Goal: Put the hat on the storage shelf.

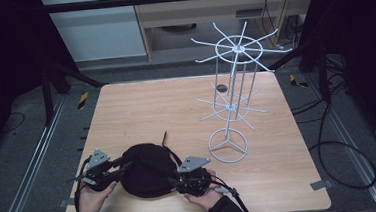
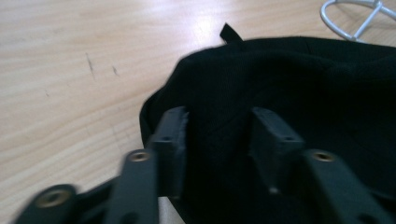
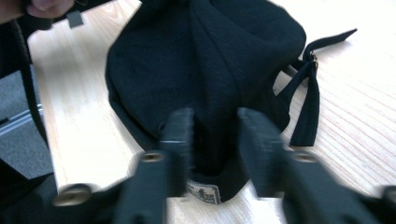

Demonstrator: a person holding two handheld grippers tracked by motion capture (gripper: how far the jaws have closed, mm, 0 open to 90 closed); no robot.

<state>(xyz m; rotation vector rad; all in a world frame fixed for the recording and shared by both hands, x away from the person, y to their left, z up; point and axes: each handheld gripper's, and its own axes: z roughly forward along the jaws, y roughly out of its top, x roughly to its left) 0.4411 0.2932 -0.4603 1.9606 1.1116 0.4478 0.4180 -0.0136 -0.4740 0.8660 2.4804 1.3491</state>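
On the table [image 1: 141, 109]: one black cap [image 1: 146, 170], one wire rack [image 1: 235, 90], two tongs.

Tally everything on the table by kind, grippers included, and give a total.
Black cap: 1
White wire rack: 1
Small dark disc: 1
Grippers: 2, left gripper and right gripper
Total: 5

Both hands come in from the near edge of the table, each holding a claw. The left hand [image 1: 93, 198] grips the left claw [image 1: 114, 167], which points right with its jaws spread apart. The right hand [image 1: 206, 197] holds the right claw [image 1: 173, 179], which points left toward the other, its jaws also parted
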